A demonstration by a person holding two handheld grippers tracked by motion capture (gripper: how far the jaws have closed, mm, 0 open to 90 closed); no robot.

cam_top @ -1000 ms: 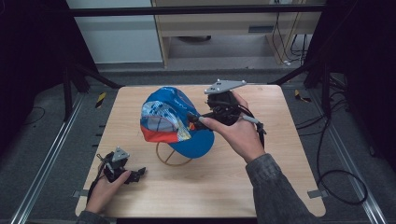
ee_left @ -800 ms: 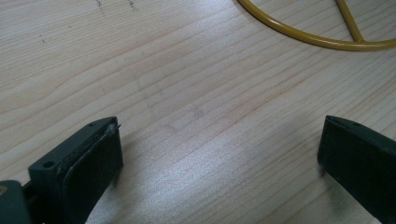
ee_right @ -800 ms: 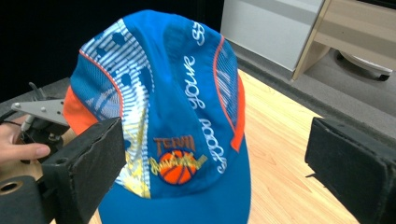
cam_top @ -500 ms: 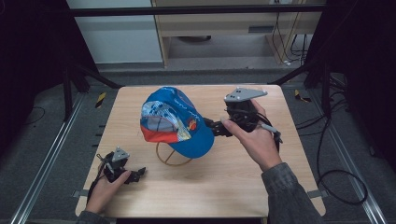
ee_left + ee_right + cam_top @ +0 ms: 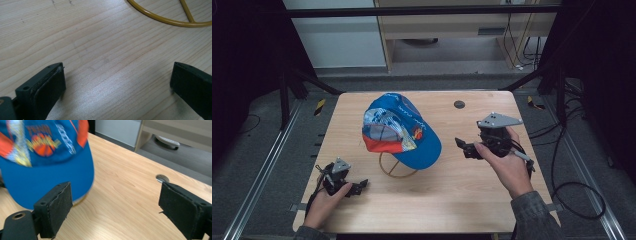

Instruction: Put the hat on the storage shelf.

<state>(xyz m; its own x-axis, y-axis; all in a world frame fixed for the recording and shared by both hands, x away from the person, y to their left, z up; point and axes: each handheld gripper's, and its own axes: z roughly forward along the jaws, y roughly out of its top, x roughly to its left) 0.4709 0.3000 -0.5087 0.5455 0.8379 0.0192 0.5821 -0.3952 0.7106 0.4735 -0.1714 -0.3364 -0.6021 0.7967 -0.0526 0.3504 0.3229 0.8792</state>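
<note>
Blue cap [image 5: 45, 157] sits apparently just beyond the right gripper [image 5: 120, 207], jaws apart.

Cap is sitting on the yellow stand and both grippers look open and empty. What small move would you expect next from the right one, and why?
Probably settling the right gripper down onto the table, clear of the cap. Its jaws stand wide apart holding nothing, the cap rests on the yellow stand, and the left gripper lies open on the wood too.

Cap [image 5: 399, 131] on wire stand [image 5: 397, 169] at frame centre on the table [image 5: 447, 200], left gripper [image 5: 343, 184] at lower left near the front edge, right gripper [image 5: 472, 148] right of centre, apart from the cap, table hole [image 5: 459, 104] behind it
</note>
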